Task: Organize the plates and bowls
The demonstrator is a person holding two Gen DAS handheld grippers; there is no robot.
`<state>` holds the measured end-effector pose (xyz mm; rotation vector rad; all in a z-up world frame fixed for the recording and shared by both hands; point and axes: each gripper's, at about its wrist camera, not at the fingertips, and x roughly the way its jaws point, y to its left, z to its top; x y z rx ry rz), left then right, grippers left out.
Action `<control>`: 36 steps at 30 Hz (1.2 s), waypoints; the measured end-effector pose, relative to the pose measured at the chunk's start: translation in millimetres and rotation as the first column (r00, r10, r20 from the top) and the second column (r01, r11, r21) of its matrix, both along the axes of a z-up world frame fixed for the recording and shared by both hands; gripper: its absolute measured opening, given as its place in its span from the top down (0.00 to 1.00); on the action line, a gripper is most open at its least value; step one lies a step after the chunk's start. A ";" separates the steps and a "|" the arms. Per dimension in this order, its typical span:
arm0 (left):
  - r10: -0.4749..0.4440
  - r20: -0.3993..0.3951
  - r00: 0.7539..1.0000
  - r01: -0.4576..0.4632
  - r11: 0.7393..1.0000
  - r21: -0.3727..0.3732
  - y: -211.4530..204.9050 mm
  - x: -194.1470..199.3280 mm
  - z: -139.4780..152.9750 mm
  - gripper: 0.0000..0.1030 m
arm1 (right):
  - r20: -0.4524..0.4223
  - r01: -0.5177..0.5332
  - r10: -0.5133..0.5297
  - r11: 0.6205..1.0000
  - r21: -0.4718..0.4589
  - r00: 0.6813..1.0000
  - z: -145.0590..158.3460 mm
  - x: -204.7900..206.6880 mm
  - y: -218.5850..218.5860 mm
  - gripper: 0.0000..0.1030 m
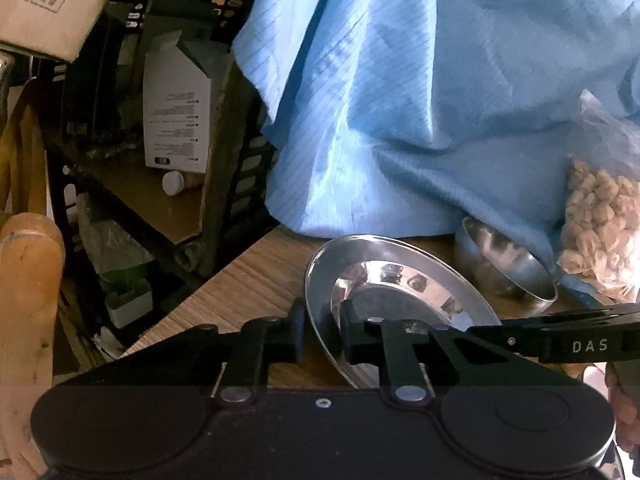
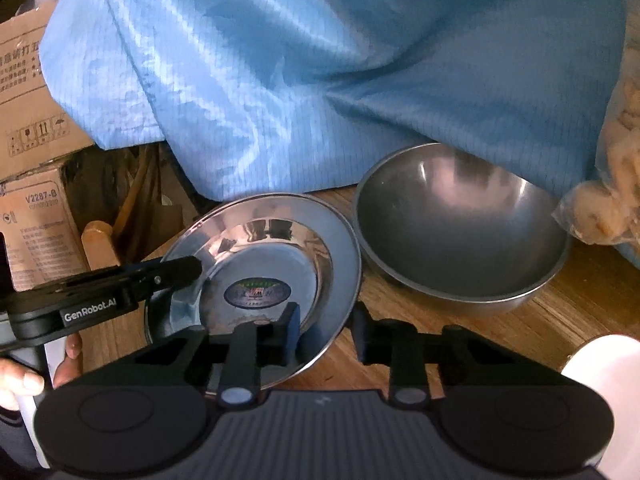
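1. We have barely begun: the steel bowl (image 2: 460,236) sits on the wooden table (image 2: 560,308) just beside the plate (image 2: 260,276), unstacked.
2. Our left gripper (image 1: 322,336) and right gripper (image 2: 326,330) each straddle the plate's rim, nearly closed; contact we cannot confirm.
3. Only the right view shows the plate's sticker (image 2: 257,293); only the left shows the crate (image 1: 240,184).

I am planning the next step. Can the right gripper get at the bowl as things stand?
Probably not yet. The right gripper is closed on the rim of the plate, so it is occupied. The bowl stands close beside the plate with nothing over it, so the way looks free after release.
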<state>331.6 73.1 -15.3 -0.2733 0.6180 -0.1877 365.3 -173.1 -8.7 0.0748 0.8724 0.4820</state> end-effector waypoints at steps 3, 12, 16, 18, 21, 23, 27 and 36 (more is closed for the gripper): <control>0.010 -0.006 1.000 -0.010 1.000 0.003 2.0 -1.0 1.7 0.83 | -0.015 0.000 0.000 1.000 0.030 1.000 -0.2 -0.5 -2.0 0.74; 0.041 0.033 0.999 -0.042 0.999 0.028 4.7 -21.7 18.3 0.83 | 0.028 -0.004 0.002 0.998 0.069 1.000 9.2 -12.8 2.0 0.75; 0.037 0.062 0.997 -0.039 0.998 0.041 3.1 -33.4 30.4 0.83 | 0.056 -0.012 0.008 0.997 0.070 0.998 18.9 -23.7 1.4 0.75; 0.028 0.075 0.997 -0.032 0.998 0.049 1.3 -39.5 36.2 0.83 | 0.067 -0.013 0.008 0.997 0.074 0.998 24.6 -28.9 -0.1 0.75; 0.021 0.097 0.995 -0.026 0.998 0.054 -1.8 -51.0 45.0 0.83 | 0.085 -0.007 0.000 0.996 0.086 0.996 32.6 -39.8 -2.7 0.75; 0.016 0.108 0.994 -0.022 0.998 0.055 -4.4 -58.3 50.1 0.83 | 0.098 -0.001 -0.007 0.996 0.088 0.995 37.6 -49.8 -4.4 0.75; -0.002 0.124 0.992 -0.005 0.998 0.056 -10.4 -74.4 58.6 0.83 | 0.122 0.014 -0.025 0.996 0.089 0.992 47.4 -72.8 -9.2 0.75; -0.079 0.147 0.986 0.065 0.994 0.092 -29.4 -115.2 73.5 0.82 | 0.146 0.079 -0.093 0.992 0.097 0.985 61.6 -127.9 -24.0 0.75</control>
